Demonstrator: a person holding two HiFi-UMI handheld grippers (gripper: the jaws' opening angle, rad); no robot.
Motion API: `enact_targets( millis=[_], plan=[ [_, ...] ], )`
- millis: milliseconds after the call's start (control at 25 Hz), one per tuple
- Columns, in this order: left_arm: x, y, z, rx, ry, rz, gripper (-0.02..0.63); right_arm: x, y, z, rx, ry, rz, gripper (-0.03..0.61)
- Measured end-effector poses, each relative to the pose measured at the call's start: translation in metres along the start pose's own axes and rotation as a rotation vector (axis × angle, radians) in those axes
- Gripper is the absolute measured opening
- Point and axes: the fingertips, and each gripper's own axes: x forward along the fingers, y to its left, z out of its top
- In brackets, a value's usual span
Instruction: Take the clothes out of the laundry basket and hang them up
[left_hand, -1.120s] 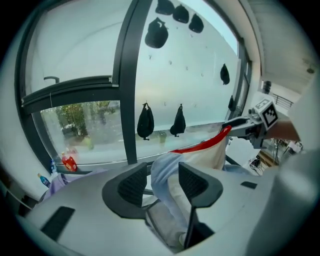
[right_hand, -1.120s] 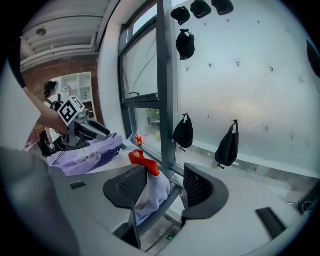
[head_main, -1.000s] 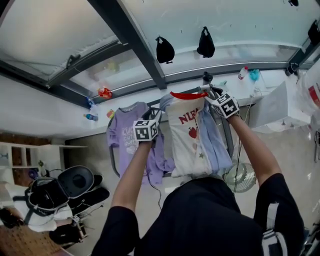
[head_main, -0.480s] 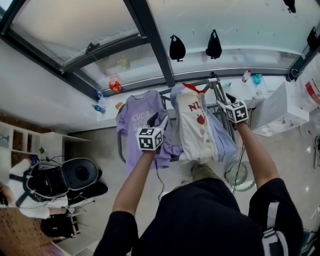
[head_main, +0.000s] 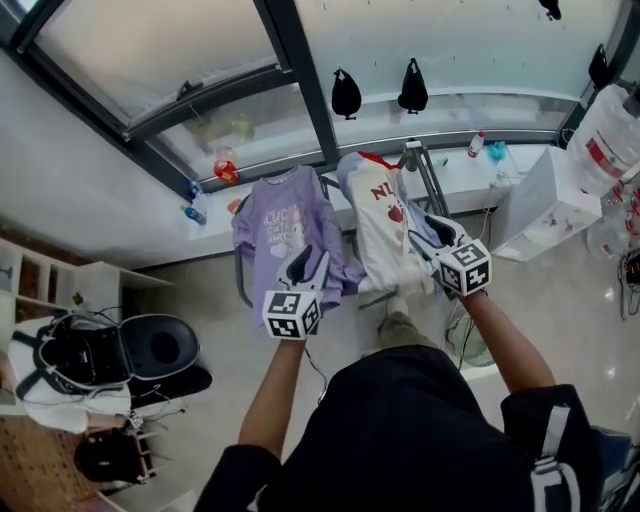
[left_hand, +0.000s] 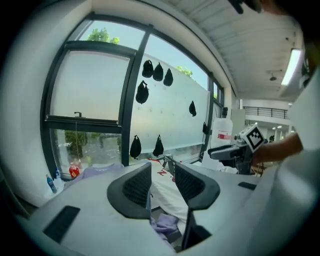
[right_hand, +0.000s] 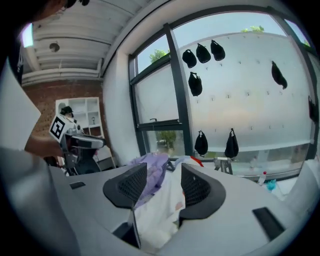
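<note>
While the left gripper (head_main: 304, 260) and the right gripper (head_main: 430, 232) were held up in front of the rack (head_main: 428, 180), the clothes hung on it by the window (head_main: 150, 60). The purple shirt (head_main: 275, 225) hung at the left end with its printed front toward the room. Just beside it on the right, the white shirt (head_main: 378, 220) with red print hung from a red hanger (head_main: 375, 160).

The left gripper sat before the purple shirt's hem in the head view, its marker cube toward the person. Its jaws had just been closing, yet the fingers (left_hand: 132, 187) stood apart with a narrow gap. Nothing was between them. In the left gripper view the white shirt showed only beyond that gap, and a fold of purple cloth lay lower down.

The right gripper sat before the lower right edge of the white shirt. Its jaws had just been closing a little too, but the fingers (right_hand: 197, 190) stood well apart and pressed on nothing. The white and purple shirts filled the space past them in the right gripper view. The left gripper showed at that view's left, raised to much the same height.

Two black bags (head_main: 346, 95) hung on the glass above the rack. A bottle (head_main: 478, 145) stood on the sill, and a white box (head_main: 548, 205) stood right of the rack.
</note>
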Motion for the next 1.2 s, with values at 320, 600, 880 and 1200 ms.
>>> enact_targets(
  millis=[320, 600, 880, 1200],
  plan=[
    [-0.088, -0.02, -0.029, -0.102, -0.073, 0.068, 0.031, -0.089, 0.066, -0.021, 0.145, -0.099, -0.061, 0.063],
    [-0.113, -0.048, -0.062, -0.093, -0.057, 0.016, 0.023, -0.138, 0.08, -0.045, 0.139, -0.097, -0.199, 0.02],
    [-0.127, -0.045, -0.052, -0.072, -0.121, 0.054, 0.012, -0.154, 0.095, -0.025, 0.09, -0.185, -0.204, -0.002],
    [-0.137, -0.028, -0.043, -0.032, -0.125, 0.083, 0.011, -0.167, 0.095, -0.022, 0.052, -0.191, -0.237, -0.002]
  ],
)
